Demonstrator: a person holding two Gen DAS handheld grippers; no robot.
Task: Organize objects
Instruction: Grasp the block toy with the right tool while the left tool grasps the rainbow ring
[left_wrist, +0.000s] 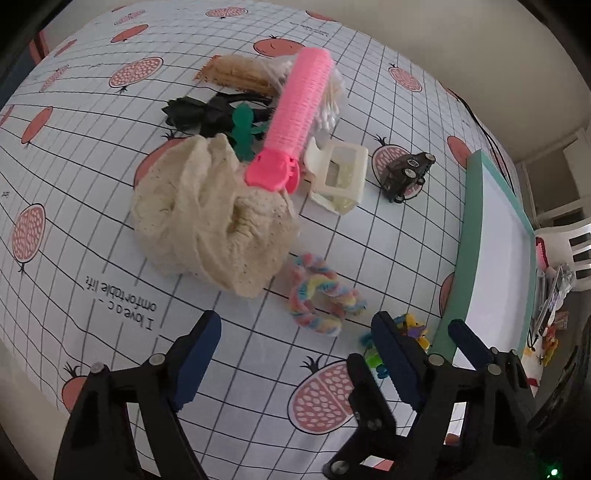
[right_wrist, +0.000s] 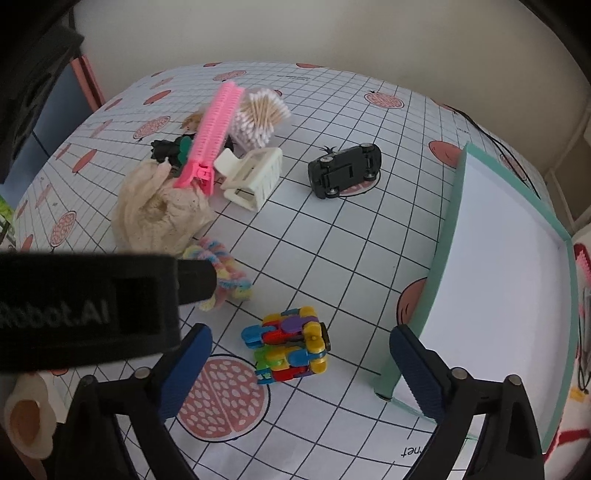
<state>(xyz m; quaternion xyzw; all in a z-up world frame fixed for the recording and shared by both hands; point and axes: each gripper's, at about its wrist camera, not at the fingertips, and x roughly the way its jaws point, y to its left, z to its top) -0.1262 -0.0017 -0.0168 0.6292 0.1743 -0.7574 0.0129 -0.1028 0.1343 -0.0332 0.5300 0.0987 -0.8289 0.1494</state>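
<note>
Both tongs, left (left_wrist: 295, 339) and right (right_wrist: 301, 354), are hanging spread and empty. The right is lining up on the colourful block toy (right_wrist: 286, 347); next it needs lowering, pinching, then carrying toward the tray (right_wrist: 443, 236) at two o'clock.

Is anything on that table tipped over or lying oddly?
Yes. The black toy car lies on its side, wheels and underside showing. The pink hair roller rests tilted across the cream cloth bundle instead of flat on the table.

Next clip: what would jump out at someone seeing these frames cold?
The long pink clip grabs the eye first, lying across the pile of cotton swabs, a cream hair claw and a beige knit bundle mid-table. Next, the colourful block toy just ahead of the open right gripper, beside the teal-rimmed tray.
</note>
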